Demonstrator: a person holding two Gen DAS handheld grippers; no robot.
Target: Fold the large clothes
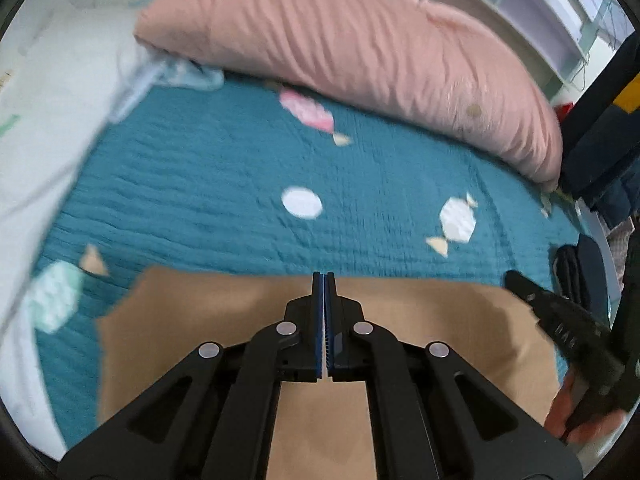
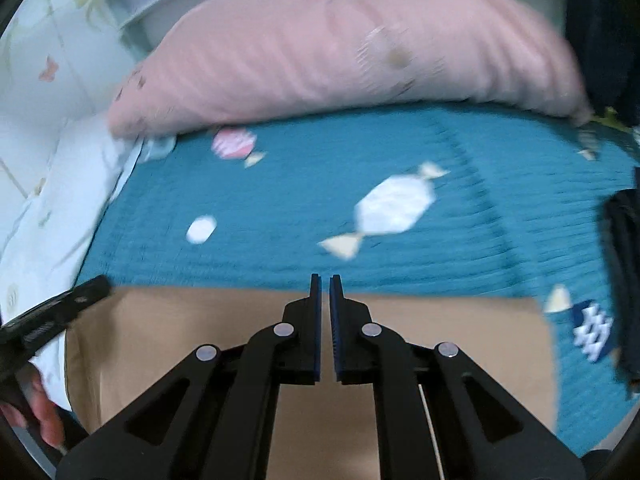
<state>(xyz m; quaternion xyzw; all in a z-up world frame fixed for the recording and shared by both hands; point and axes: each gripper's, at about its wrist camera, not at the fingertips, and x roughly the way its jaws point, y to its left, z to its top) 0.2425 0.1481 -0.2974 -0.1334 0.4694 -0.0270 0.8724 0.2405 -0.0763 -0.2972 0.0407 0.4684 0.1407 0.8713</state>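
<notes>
**Tan cloth flat on the teal bedspread, both tongs empty above it**

Tan fabric fills the lower part of both my wrist views: the garment [image 1: 420, 320] lies spread flat on the teal quilt [image 1: 200, 184], its far edge running almost straight across just past my fingertips. Seen from the left wrist, its left edge steps in at a notch; seen from the right wrist, the right edge ends near a small blue-and-white patch on the quilt.

My left gripper [image 1: 324, 280] points down over the cloth's far edge with its blue-lined jaws pressed together and nothing between them. My right gripper [image 2: 325, 282] hangs over the same edge further along; its jaws stand a narrow slit apart, essentially closed, and I see no cloth caught in them either. Both views are smeared with motion blur, so I cannot tell whether either tip actually touches the fabric.

Each gripper shows up at the edge of the other's camera, with a bit of the hand [image 1: 576, 412] that holds it.

Beyond the garment the quilt carries candy-shaped patches in white, pink and mint. A long pink pillow [image 1: 360, 48] lies across the far side of the bed, and pale floral bedding [image 2: 36, 184] is bunched along the left.
</notes>
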